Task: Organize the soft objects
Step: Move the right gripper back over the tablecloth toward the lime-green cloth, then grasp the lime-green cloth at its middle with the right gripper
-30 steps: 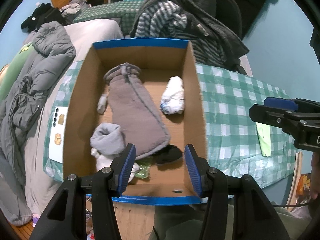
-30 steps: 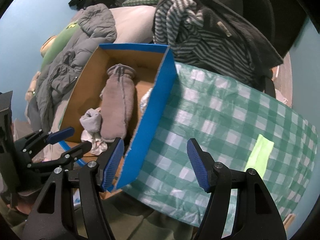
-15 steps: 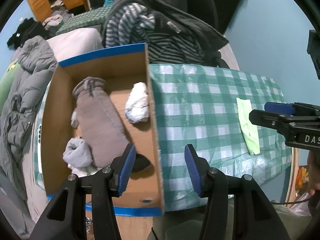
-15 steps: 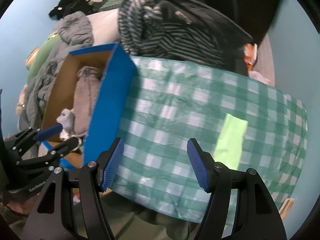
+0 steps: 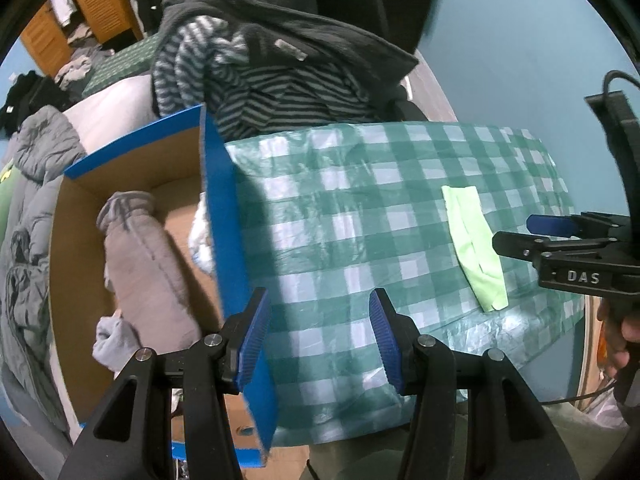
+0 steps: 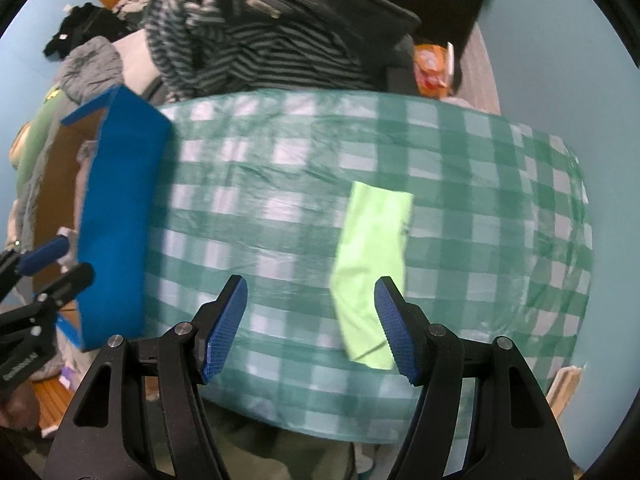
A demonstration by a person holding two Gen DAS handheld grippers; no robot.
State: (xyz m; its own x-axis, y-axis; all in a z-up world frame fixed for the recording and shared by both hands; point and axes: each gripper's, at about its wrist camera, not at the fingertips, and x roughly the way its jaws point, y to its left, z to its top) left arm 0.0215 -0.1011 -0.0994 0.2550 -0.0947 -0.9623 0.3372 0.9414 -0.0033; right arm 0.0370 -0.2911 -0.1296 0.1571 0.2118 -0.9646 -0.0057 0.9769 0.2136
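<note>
Lime-green cloth (image 6: 370, 268) lies flat and folded on your checkered table (image 6: 500, 208), near its right edge, bare cover all around. Your right claw (image 6: 311, 326) hangs released before it; your left claw (image 5: 316, 340), also released, straddles the blue cardboard box (image 5: 224, 232) wall.

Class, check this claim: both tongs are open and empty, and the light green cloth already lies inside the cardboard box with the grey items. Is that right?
One detail is wrong. The light green cloth lies on the checked tablecloth, outside the cardboard box; the right wrist view shows it. Both the left tongs and right tongs are open and empty.
</note>
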